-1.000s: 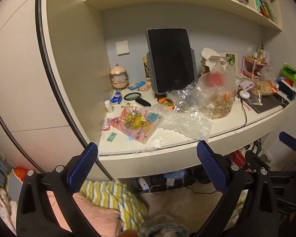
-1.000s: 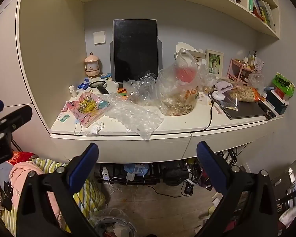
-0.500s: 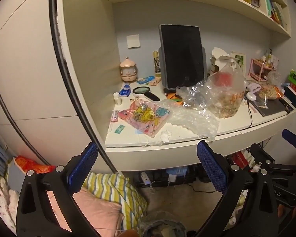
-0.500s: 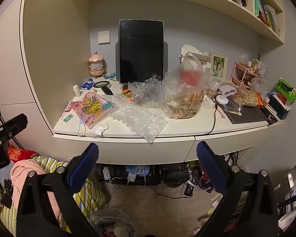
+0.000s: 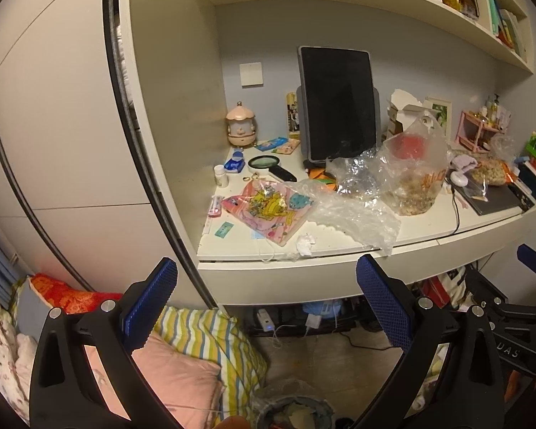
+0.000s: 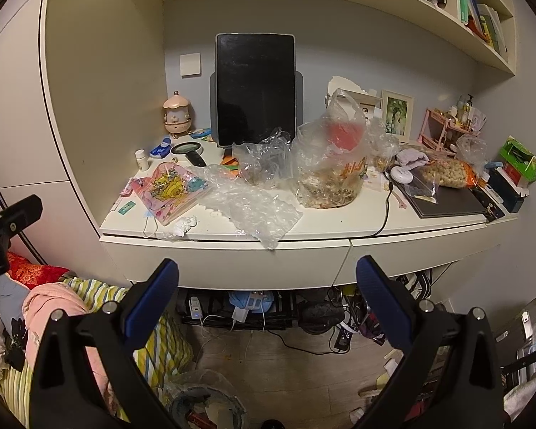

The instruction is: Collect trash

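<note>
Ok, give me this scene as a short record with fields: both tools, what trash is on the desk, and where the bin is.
left tool: open, empty, short of the desk
right tool: open, empty, short of the desk
desk: cluttered
trash candidates: crumpled clear plastic sheet overhanging the front edge; white paper wad; plastic bag of scraps
bin: on the floor below the desk, partly filled
task state: nothing picked up yet
</note>
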A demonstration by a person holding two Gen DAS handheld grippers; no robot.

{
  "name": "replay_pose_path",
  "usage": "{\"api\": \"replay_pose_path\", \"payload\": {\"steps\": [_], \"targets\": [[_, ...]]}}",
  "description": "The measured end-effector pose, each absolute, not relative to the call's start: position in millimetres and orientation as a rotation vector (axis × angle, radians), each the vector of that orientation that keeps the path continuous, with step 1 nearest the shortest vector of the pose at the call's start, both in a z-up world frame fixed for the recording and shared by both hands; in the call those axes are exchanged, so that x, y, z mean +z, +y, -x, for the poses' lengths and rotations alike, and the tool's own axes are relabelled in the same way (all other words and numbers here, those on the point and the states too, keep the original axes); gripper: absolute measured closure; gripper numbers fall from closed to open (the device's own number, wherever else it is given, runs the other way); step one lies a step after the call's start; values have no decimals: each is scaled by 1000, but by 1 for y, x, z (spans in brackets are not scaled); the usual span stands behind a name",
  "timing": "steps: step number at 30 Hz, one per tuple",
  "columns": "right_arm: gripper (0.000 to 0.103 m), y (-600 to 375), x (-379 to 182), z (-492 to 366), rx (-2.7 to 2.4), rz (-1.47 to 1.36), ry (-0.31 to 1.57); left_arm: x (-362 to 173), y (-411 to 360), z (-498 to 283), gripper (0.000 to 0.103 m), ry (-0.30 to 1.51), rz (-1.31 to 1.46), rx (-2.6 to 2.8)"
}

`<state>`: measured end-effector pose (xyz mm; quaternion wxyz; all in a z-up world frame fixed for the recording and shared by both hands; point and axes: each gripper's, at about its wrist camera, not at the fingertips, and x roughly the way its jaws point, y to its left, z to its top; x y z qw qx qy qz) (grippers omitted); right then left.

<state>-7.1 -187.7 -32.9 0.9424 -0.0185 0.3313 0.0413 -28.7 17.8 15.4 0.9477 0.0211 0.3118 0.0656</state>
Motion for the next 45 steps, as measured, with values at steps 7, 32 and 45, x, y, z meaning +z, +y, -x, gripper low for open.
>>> {"api": "replay_pose_path", "payload": {"steps": [7,32,45], "targets": [[6,-190,-34,12,86,39,674,16,9,32,6,644,-37,108],[6,-197,-35,17,88,30,677,20,1,36,6,644,-44,90],[6,-195,-37,17,90,33,678,15,8,36,6,657,-26,102]]}}
